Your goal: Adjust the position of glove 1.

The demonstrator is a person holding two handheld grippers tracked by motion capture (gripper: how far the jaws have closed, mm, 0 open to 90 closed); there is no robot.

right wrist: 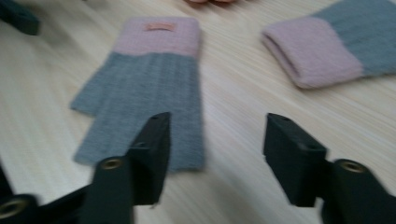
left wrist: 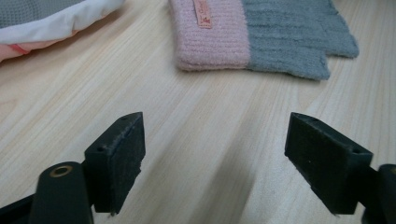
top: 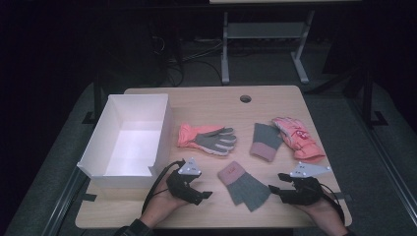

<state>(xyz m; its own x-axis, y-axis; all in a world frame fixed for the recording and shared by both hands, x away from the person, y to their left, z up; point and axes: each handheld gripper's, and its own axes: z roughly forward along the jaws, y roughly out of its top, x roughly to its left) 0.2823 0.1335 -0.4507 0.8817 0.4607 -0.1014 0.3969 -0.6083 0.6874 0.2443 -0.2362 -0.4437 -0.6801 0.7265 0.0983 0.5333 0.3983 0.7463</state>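
My two tools, left [top: 205,195] and right [top: 273,189], rest released and empty on the tabletop [top: 265,105], flanking the grey-and-pink knit glove [top: 243,184] lying flat between them, cuff toward eleven o'clock, ready for picking up.

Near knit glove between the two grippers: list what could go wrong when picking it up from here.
1. The knit glove lies flat on the table, so the open right gripper may scrape wood or pinch only one layer, letting it sag or slip.
2. The left gripper is also open and aimed at the same glove; closing in together, the two could bump.
3. The white box stands close beside the left hand and could get nudged.
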